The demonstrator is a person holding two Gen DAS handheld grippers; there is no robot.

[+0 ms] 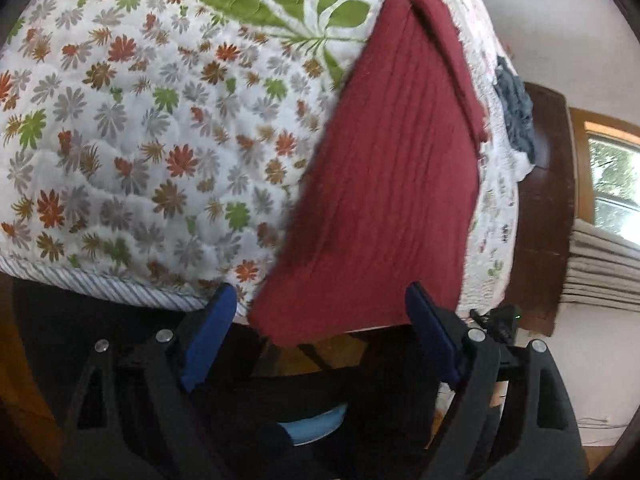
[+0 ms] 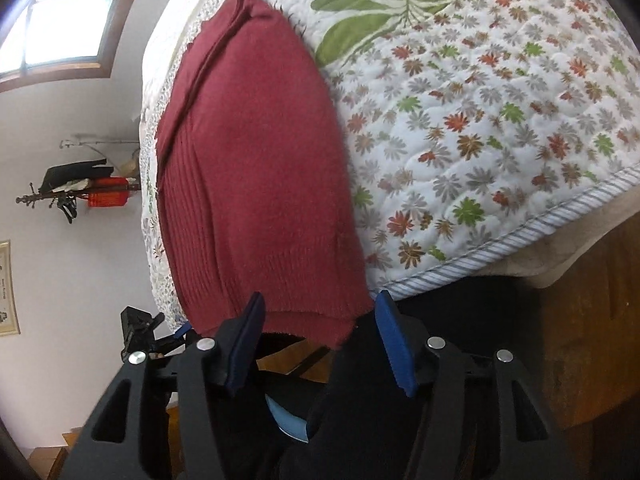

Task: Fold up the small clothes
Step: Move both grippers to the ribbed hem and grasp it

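Both the left tool (image 1: pixel 320 312) and right tool (image 2: pixel 318 320) are held wide apart, empty, at the red garment's (image 1: pixel 392 184) lower-centre hem, overhanging the quilt (image 1: pixel 140 120) edge.

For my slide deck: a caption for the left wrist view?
Open left gripper facing the near hem of a maroon knit garment on a floral quilt.

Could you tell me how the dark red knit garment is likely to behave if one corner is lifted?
The red garment is probably floppy: its near edge already droops over the quilt border. Its ribbed knit suggests some stretch. It looks light, so pushing would likely bunch it rather than slide it.
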